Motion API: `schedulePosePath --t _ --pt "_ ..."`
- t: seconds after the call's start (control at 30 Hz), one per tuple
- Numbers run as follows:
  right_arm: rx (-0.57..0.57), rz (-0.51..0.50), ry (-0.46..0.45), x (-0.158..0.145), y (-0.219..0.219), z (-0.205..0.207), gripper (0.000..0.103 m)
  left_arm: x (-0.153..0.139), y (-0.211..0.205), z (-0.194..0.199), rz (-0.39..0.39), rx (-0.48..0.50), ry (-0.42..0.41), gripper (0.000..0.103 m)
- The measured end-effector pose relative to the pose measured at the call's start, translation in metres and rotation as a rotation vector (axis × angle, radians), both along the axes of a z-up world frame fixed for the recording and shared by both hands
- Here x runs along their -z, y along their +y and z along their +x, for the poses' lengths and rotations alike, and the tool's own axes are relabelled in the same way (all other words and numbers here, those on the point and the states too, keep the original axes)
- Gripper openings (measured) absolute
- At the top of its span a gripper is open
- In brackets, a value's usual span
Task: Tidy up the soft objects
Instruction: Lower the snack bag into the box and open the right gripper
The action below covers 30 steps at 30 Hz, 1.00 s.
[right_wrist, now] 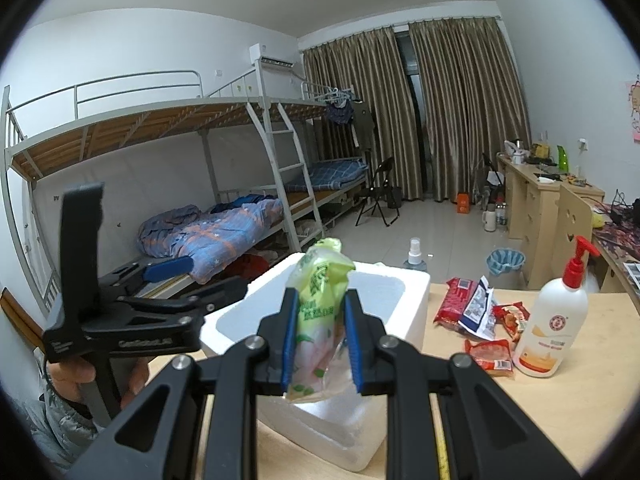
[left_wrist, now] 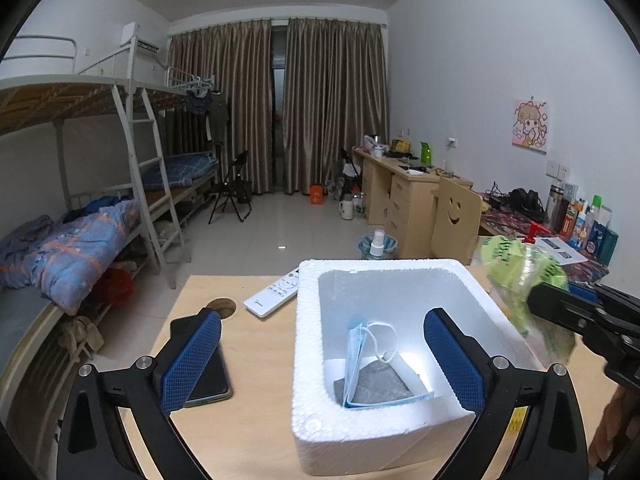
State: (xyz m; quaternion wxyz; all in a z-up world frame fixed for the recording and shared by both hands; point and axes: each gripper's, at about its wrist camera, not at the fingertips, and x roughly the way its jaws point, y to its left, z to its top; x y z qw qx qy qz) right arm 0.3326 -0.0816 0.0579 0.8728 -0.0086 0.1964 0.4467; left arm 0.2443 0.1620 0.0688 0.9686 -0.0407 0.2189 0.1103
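foam box (left_wrist: 308, 340), white and open-topped, sits on my wooden table (left_wrist: 260, 420) and is the biggest piece in play; through my right wrist view it stands just behind the right gripper (right_wrist: 319, 338). my left gripper (left_wrist: 324, 364) hangs over its near edge with the jaws spread wide and nothing between them, one blue pad outside the box above a dark phone (left_wrist: 208, 376), the other over the box interior. my right gripper is clamped on a green-and-white plastic packet (right_wrist: 318, 304), held upright at the box's near side. inside the box, a blue face mask (left_wrist: 360, 364) leans against the left wall over a grey cloth (left_wrist: 380, 386) on the floor. red snack packets (right_wrist: 480, 320) lie on the table to the right, beside a white pump bottle (right_wrist: 554, 320). a white remote (left_wrist: 272, 296) lies just left of the box.
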Motion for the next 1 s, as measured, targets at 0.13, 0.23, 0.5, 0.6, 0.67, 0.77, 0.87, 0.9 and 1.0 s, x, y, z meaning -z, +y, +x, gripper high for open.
schedulePosePath --t 0.13,0.23,0.5,0.6,0.67,0.77,0.87,0.9,1.0 --pt "-0.01 -0.013 0.004 0.002 0.009 0.002 0.026 -0.001 0.007 -0.008 -0.004 -0.012 -0.007 0.102" --pt "-0.017 -0.015 0.006 0.002 0.015 0.002 0.026 -0.001 0.01 -0.013 0.003 -0.017 -0.009 0.102" --pt "-0.03 -0.047 0.022 0.007 0.036 0.006 0.026 -0.002 0.022 -0.027 0.003 -0.052 -0.036 0.102" --pt "-0.037 -0.063 0.021 0.009 0.043 0.007 0.026 -0.001 0.028 -0.031 -0.003 -0.062 -0.037 0.102" --pt "-0.036 -0.073 0.017 0.01 0.048 0.008 0.026 0.0 0.032 -0.033 -0.008 -0.069 -0.037 0.102" --pt "-0.027 -0.086 0.018 0.011 0.053 0.011 0.026 0.001 0.035 -0.034 -0.01 -0.074 -0.034 0.102" --pt "-0.019 -0.103 0.024 0.014 0.057 0.014 0.03 0.002 0.038 -0.035 -0.017 -0.075 -0.036 0.102" --pt "-0.014 -0.107 0.024 0.014 0.06 0.013 0.04 0.002 0.039 -0.035 -0.018 -0.076 -0.036 0.102" --pt "-0.004 -0.104 0.013 0.014 0.061 0.013 0.076 0.002 0.039 -0.035 -0.019 -0.077 -0.037 0.102"
